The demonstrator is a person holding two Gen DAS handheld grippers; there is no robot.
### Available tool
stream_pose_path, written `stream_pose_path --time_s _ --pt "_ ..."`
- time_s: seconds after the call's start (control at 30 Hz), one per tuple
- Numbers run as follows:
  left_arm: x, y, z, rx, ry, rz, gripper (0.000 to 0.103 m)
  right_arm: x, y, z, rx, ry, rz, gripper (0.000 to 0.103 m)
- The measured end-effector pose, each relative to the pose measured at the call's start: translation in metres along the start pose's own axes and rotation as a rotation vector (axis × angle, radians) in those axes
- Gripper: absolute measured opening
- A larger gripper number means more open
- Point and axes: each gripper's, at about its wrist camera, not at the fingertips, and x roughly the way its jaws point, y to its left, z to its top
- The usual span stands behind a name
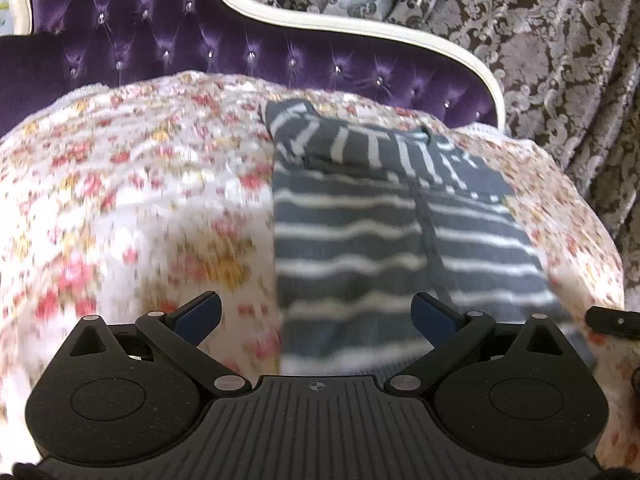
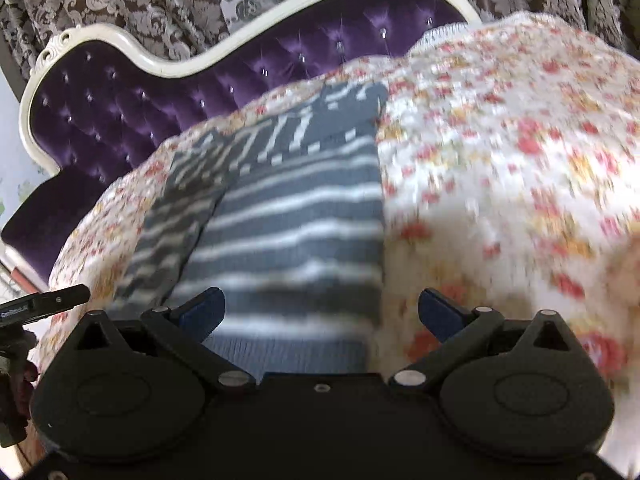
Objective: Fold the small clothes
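A small grey garment with white stripes (image 1: 384,236) lies folded lengthwise on a floral bedspread (image 1: 140,184), its sleeves laid across the far end. My left gripper (image 1: 316,314) is open and empty, over the garment's near left edge. In the right wrist view the same garment (image 2: 296,216) lies ahead, and my right gripper (image 2: 320,312) is open and empty over its near right edge. Part of the right gripper (image 1: 612,320) shows at the right edge of the left wrist view; part of the left gripper (image 2: 48,304) shows at the left edge of the right wrist view.
A purple tufted headboard with a white frame (image 1: 248,52) stands behind the bedspread and also shows in the right wrist view (image 2: 120,92). Patterned brown and silver curtains (image 1: 540,40) hang behind it. The bedspread (image 2: 500,160) drops off at its edges.
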Motion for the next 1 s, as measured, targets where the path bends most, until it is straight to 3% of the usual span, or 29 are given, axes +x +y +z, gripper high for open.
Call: stream_pose_path --time_s 0.2,0.47,0.73,0.8,0.93,1.0 --pt "-0.007 -0.007 -0.025 -0.006 0.031 -0.007 0.103 -0.006 0.017 -0.016 -0.097 0.020 -0.009 0.103" --pt "-0.003 -0.010 -0.042 -0.010 0.062 -0.016 0.103 0.008 0.005 -0.018 0.062 0.056 0.115 0.103" --pt "0.000 -0.010 -0.041 -0.015 0.063 -0.023 0.103 0.008 0.002 -0.019 0.133 0.023 0.159 0.099" --pt "0.000 -0.010 -0.041 -0.016 0.062 -0.023 0.103 0.005 0.000 -0.020 0.155 0.018 0.133 0.074" --pt "0.001 -0.012 -0.041 -0.014 0.063 -0.022 0.103 0.005 0.002 -0.023 0.093 0.026 0.044 0.050" --pt "0.002 -0.013 -0.041 -0.010 0.067 -0.023 0.103 0.001 0.002 -0.023 0.080 0.006 0.001 0.028"
